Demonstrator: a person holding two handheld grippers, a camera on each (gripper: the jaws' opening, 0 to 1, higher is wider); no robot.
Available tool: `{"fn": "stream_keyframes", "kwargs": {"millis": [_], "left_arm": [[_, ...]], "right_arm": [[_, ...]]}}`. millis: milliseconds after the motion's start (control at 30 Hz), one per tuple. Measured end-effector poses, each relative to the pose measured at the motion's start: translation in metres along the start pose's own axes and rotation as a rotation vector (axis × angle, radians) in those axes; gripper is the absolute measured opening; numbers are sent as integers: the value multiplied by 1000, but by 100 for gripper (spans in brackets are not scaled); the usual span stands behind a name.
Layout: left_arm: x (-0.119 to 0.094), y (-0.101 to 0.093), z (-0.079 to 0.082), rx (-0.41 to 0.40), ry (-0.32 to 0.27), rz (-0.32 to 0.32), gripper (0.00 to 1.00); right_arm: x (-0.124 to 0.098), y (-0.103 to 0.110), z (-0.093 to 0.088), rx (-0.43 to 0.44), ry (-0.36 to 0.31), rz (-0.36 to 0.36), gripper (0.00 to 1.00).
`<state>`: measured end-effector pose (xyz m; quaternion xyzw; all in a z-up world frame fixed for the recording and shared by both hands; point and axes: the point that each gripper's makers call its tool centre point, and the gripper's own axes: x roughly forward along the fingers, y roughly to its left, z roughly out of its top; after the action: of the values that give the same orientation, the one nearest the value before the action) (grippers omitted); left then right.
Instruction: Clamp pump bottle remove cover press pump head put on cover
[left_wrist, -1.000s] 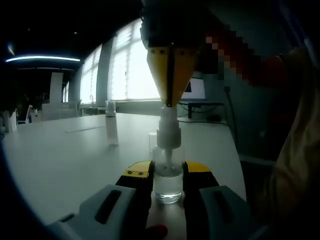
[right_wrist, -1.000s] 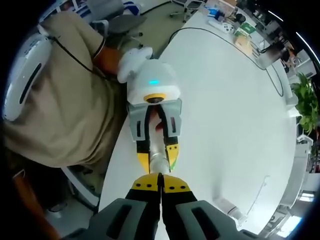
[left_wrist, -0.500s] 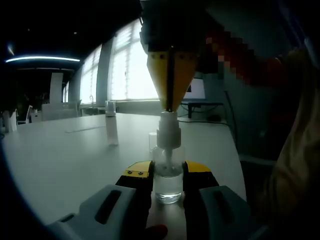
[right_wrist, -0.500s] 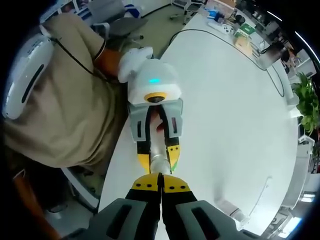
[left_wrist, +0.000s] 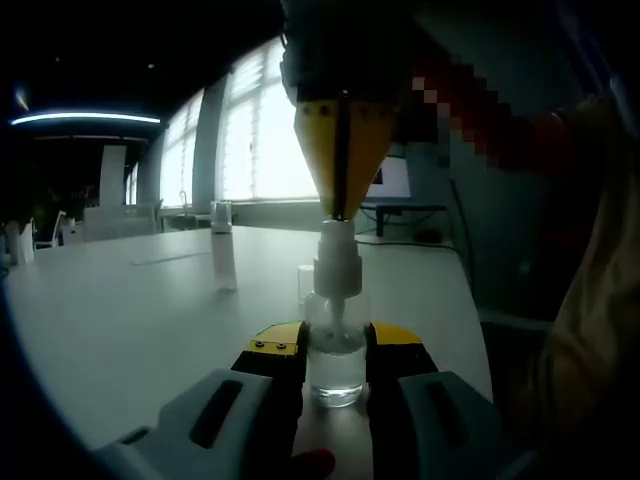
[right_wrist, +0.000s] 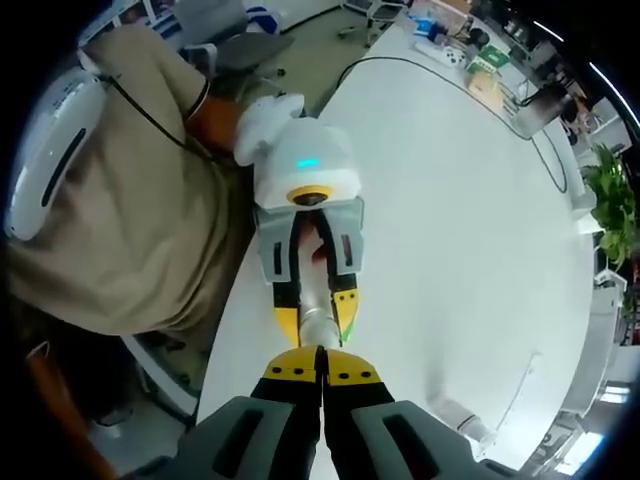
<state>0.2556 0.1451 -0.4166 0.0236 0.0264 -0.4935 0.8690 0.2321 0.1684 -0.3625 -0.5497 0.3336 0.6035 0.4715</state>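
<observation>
A clear pump bottle (left_wrist: 337, 372) stands on the white table (left_wrist: 120, 320) near its edge. My left gripper (left_wrist: 337, 340) is shut on the bottle's body, one yellow-tipped jaw on each side. The white pump head (left_wrist: 337, 262) is bare. My right gripper (left_wrist: 340, 212) comes down from above, shut, with its tips resting on top of the pump head. A small clear cover (left_wrist: 305, 284) stands on the table just behind the bottle. In the right gripper view, my right gripper (right_wrist: 321, 368) points straight down at the bottle (right_wrist: 318, 326), which sits between the left gripper's jaws.
A slim clear container (left_wrist: 222, 258) stands farther back on the table. A person in a beige shirt (right_wrist: 120, 200) is at the table's edge (right_wrist: 235, 300). Desk clutter (right_wrist: 470, 50) lies at the far end, and a plant (right_wrist: 612, 205) stands beyond the table.
The right gripper's tips dipped slightly on the pump head, then rose a little. The left gripper and the bottle stayed put.
</observation>
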Motion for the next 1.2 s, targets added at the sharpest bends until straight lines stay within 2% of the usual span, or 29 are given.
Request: {"fn": "stream_keyframes", "kwargs": {"millis": [33,1200], "left_arm": [[0,0,0,-2,0,0,14],[0,-1,0,3,0,2,14]], "right_arm": [[-3,0,1,-24,-2,-10,0],[-2,-1,1,-39,26,-17,0]]}}
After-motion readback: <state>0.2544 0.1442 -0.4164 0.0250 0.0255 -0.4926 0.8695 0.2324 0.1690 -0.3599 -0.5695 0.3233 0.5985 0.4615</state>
